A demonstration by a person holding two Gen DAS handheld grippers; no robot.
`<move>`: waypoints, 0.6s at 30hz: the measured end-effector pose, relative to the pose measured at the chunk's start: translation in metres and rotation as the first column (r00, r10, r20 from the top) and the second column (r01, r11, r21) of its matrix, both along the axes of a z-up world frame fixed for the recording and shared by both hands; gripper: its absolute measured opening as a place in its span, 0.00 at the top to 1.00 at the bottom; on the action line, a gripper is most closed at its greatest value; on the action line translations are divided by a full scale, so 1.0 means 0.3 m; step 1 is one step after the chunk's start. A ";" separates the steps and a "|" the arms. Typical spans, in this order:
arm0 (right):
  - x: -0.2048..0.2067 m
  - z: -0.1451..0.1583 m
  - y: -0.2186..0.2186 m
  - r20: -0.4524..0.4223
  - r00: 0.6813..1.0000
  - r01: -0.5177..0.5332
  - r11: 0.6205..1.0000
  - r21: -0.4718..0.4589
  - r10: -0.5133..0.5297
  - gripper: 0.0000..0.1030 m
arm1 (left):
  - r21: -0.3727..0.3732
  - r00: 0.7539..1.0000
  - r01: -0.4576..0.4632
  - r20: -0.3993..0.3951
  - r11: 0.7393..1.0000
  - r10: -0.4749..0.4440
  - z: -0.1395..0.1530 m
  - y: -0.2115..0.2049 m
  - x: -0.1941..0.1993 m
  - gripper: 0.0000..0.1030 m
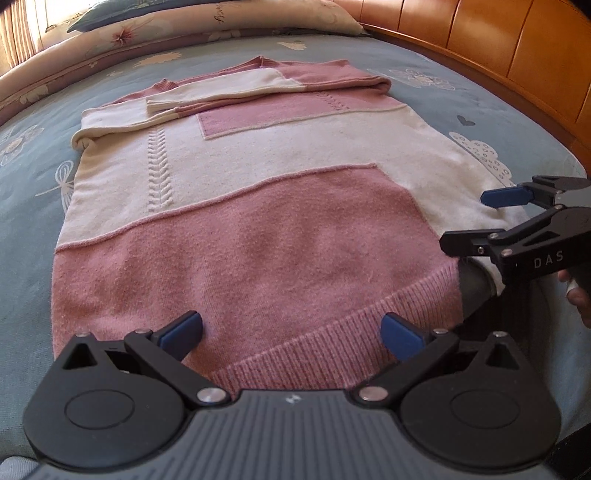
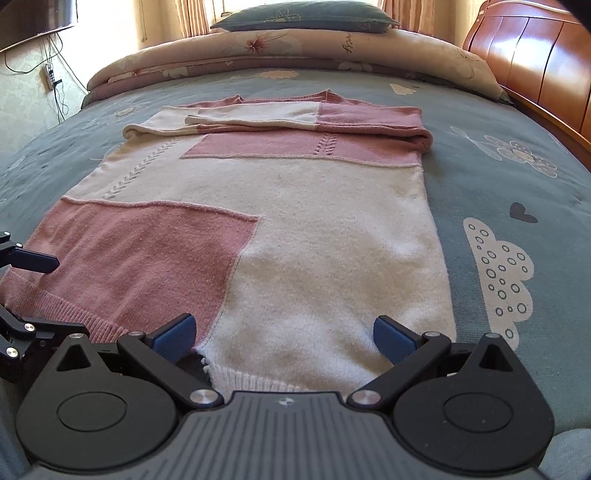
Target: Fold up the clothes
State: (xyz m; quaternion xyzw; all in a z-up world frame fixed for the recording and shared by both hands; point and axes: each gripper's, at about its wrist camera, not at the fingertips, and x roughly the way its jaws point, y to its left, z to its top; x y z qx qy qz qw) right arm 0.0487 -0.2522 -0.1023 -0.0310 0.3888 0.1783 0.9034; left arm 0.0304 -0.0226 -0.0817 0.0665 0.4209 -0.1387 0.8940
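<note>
A pink and cream knit sweater (image 1: 236, 206) lies flat on the bed with both sleeves folded across its chest at the far end; it also shows in the right wrist view (image 2: 295, 221). My left gripper (image 1: 291, 334) is open, its blue pads spread over the pink ribbed hem at the near left. My right gripper (image 2: 284, 338) is open over the cream hem at the near right. It shows from the side in the left wrist view (image 1: 463, 221), jaws apart. The left gripper's fingers (image 2: 33, 260) show at the left edge of the right wrist view.
The sweater lies on a blue-grey floral bedspread (image 2: 498, 184). A rolled floral quilt (image 2: 295, 48) and a pillow (image 2: 303, 14) lie at the far side. A wooden headboard (image 1: 498, 48) runs along the right. Cables hang on the left wall (image 2: 55, 85).
</note>
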 end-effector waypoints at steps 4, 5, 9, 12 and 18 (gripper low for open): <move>-0.008 0.023 -0.037 0.014 1.000 0.021 0.999 0.045 -0.022 0.00 | 0.034 0.997 0.027 0.078 0.999 -0.030 0.024 -0.016 -0.019 0.01; -0.007 0.030 -0.042 0.022 0.999 0.023 0.999 0.042 -0.024 0.00 | 0.057 0.994 0.042 0.098 0.998 -0.047 0.031 -0.024 -0.016 0.01; 0.010 0.059 -0.055 0.054 0.998 0.023 0.999 0.023 -0.024 0.00 | 0.152 0.981 0.107 0.147 0.983 -0.130 0.034 -0.068 -0.004 0.01; 0.021 0.082 -0.053 0.080 0.997 -0.008 1.000 -0.013 0.009 0.00 | 0.238 0.963 0.168 0.170 0.957 -0.211 0.013 -0.112 -0.011 0.01; 0.029 0.129 -0.006 0.126 0.969 -0.185 0.964 -0.191 0.211 0.00 | 0.384 0.879 0.341 0.193 0.858 -0.436 0.002 -0.149 -0.079 0.01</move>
